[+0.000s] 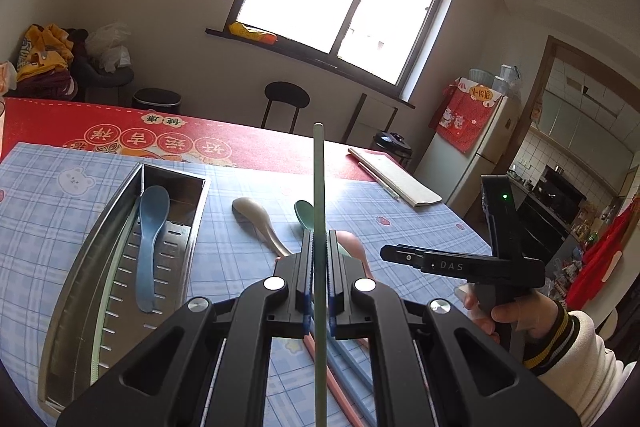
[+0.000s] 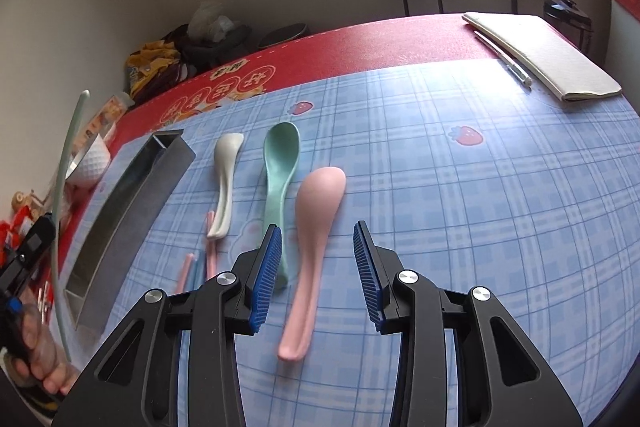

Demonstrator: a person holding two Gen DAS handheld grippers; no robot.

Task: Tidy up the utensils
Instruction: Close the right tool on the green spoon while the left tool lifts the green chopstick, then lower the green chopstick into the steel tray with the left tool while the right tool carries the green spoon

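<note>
My left gripper (image 1: 319, 237) is shut on a green chopstick (image 1: 318, 179), held upright above the table; it also shows in the right wrist view (image 2: 64, 163). A steel utensil tray (image 1: 80, 307) at left holds a blue spoon (image 1: 149, 243) and a pale green chopstick (image 1: 103, 307). My right gripper (image 2: 318, 231) is open, hovering over a pink spoon (image 2: 316, 227). A green spoon (image 2: 280, 163) and a white spoon (image 2: 225, 179) lie beside it. Pink and blue chopsticks (image 2: 192, 271) lie near the tray (image 2: 128, 211).
A folded beige cloth (image 2: 548, 55) with a pen (image 2: 504, 57) lies at the table's far right. A white bowl (image 2: 90, 159) and snack packets stand left of the tray. The blue checked mat (image 2: 460, 207) covers a red tablecloth (image 2: 360, 43).
</note>
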